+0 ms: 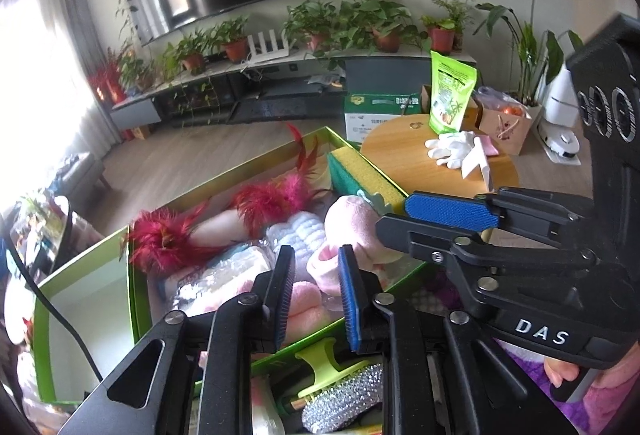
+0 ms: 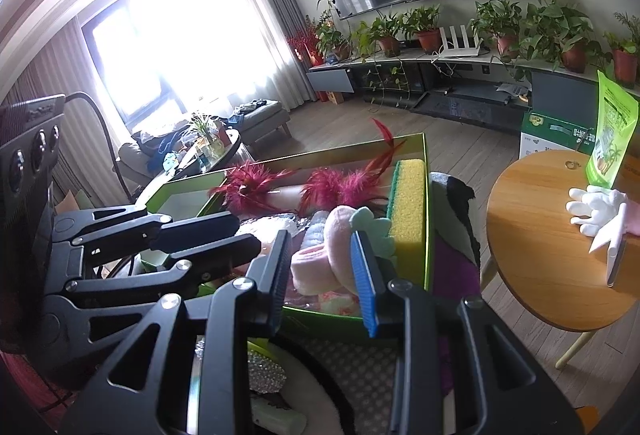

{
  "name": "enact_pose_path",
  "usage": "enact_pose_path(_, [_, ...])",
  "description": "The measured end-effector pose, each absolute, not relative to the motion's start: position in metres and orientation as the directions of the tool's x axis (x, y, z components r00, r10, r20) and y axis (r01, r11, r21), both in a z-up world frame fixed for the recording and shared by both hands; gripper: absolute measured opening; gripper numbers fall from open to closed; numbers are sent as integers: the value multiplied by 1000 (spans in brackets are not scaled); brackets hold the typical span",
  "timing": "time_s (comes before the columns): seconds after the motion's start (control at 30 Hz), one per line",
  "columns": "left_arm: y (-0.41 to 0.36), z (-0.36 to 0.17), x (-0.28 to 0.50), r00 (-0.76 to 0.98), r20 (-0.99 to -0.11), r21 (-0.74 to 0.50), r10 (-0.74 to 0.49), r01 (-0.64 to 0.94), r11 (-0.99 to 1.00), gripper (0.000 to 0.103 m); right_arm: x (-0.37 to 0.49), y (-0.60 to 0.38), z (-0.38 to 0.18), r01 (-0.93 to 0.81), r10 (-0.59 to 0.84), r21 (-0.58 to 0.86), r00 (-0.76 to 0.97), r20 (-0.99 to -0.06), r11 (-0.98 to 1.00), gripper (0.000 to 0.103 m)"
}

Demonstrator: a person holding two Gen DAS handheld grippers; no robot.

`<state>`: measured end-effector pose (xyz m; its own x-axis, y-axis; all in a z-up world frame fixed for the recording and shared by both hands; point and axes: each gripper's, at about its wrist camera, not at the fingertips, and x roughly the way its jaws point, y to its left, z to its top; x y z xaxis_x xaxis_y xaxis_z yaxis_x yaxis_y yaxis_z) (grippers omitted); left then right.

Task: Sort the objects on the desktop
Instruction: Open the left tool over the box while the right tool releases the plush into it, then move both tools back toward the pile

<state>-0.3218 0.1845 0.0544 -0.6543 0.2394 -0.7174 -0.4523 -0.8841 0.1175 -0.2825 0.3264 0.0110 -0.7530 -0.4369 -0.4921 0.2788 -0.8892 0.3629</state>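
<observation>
A green box [image 1: 256,163] [image 2: 427,235] holds red feather toys [image 1: 264,201] [image 2: 340,187], a yellow-green sponge [image 1: 366,177] [image 2: 408,211], pink plush pieces [image 1: 352,231] [image 2: 340,235] and white wrapped items [image 1: 228,271]. My left gripper [image 1: 316,295] is open and empty, hovering over the box's near edge. My right gripper [image 2: 326,275] is open and empty over the same box. In the left wrist view the right gripper [image 1: 448,219] reaches in from the right. In the right wrist view the left gripper [image 2: 208,235] shows at the left. A green-handled brush with a sparkly pad [image 1: 340,395] lies below the box.
A round wooden table [image 1: 420,163] [image 2: 540,235] at the right holds a green pouch [image 1: 450,95] [image 2: 610,139], a white glove [image 1: 452,147] [image 2: 596,211] and a white folded card [image 1: 478,163]. A green lid [image 1: 44,315] lies left of the box. Purple fabric [image 2: 452,267] lies under the box.
</observation>
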Motion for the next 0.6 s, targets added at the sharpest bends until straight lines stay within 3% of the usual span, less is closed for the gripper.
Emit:
enact_pose_path(0.17, [172, 70, -315, -675, -698, 89, 239, -413, -907, 41, -272, 324, 26, 294, -438, 348, -763, -476, -890, 32])
enact_pose_path(0.6, [155, 108, -274, -725, -640, 90, 255, -400, -912, 42, -230, 309, 65, 339, -447, 304, -779, -439, -890, 33])
